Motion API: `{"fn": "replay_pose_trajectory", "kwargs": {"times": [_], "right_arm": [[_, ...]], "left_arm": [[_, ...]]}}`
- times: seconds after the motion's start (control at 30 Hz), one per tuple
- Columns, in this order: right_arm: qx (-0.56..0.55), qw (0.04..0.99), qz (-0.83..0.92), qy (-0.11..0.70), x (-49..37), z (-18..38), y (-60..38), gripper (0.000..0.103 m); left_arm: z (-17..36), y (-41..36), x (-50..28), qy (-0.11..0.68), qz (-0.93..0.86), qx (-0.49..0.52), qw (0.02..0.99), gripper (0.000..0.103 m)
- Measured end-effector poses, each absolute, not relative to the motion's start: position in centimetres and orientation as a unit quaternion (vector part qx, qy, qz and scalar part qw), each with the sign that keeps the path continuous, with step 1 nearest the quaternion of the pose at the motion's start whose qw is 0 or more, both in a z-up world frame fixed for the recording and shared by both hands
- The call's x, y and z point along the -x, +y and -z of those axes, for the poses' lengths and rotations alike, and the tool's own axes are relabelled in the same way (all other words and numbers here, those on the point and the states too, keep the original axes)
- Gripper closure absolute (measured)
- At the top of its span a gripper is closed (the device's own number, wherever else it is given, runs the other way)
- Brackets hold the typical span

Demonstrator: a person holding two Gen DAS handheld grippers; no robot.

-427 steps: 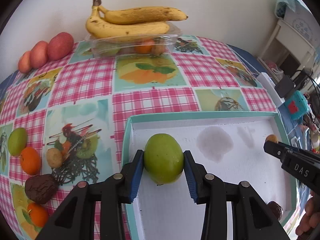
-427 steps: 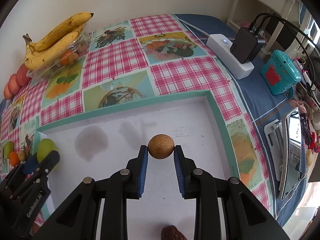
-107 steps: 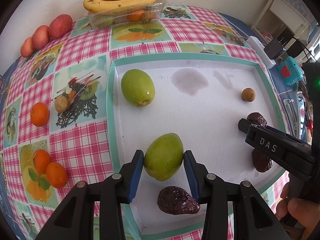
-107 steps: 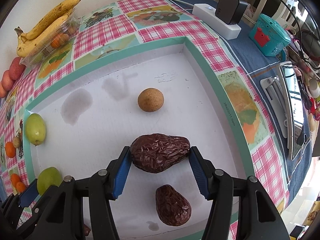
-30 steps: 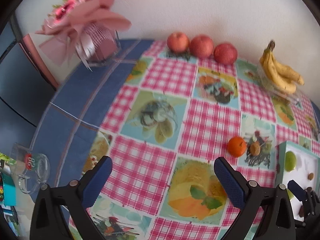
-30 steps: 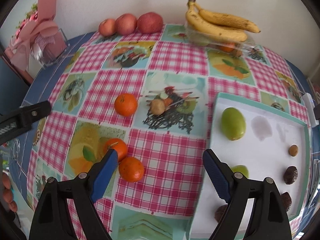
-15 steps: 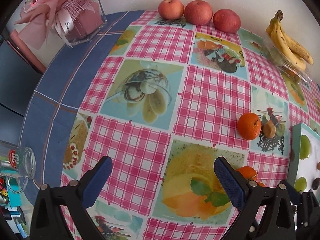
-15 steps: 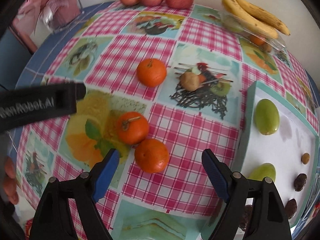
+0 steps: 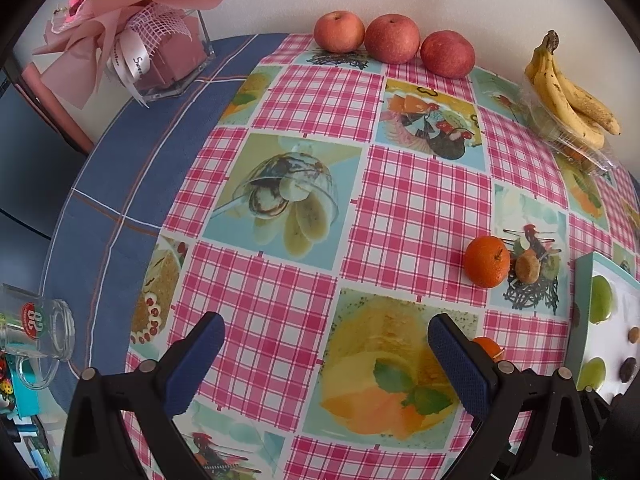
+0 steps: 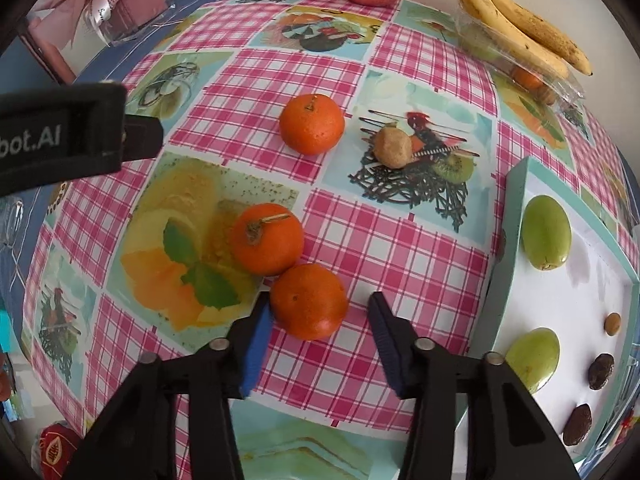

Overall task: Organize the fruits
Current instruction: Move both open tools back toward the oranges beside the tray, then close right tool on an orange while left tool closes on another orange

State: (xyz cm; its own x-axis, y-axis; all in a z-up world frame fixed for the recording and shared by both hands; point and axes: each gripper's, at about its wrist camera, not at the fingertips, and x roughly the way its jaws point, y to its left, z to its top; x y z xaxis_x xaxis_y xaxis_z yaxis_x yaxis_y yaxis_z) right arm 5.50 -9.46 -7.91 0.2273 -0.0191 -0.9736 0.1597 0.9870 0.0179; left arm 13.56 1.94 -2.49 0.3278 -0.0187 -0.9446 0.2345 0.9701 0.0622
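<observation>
- Three round, dimpled oranges [image 10: 308,301] sit on the glossy checked tablecloth [image 10: 400,248].
- The right gripper [image 10: 318,322] gapes around the nearest orange; the left gripper [image 9: 326,350] gapes, empty.
- On the right, a white tray [image 10: 576,304] holds two smooth green fruits [image 10: 546,237].

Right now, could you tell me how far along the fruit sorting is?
Done: two green fruits and small dark fruits lie in the tray. In hand: the open right gripper brackets one orange. Left: two oranges, a small brown fruit; the left gripper is empty.
</observation>
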Motion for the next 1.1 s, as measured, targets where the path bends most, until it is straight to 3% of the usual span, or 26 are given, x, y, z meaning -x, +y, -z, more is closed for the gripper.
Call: {"fn": "replay_pose_trajectory", "kwargs": {"times": [0.07,0.23,0.93,1.1], "right_arm": [[-0.057,0.782,0.055,0.618,-5.5,7.9,-9.3,0.063],[-0.056,0.783,0.049,0.618,-5.7,8.1,-9.3,0.066],[-0.091,0.810,0.133,0.564,-2.8,3.0,-16.5,0.066],[-0.110,0.814,0.157,0.549,-1.7,1.8,-18.1,0.066]], "left_arm": [[2.4,1.9,-13.5,0.573,0.079,-0.093,0.810,0.000],[2.3,1.8,-13.5,0.575,0.082,-0.091,0.809,0.000],[2.8,-2.2,-11.7,0.588,0.173,-0.079,0.786,0.002],[3.0,-4.6,-10.4,0.594,0.214,-0.088,0.770,0.019]]}}
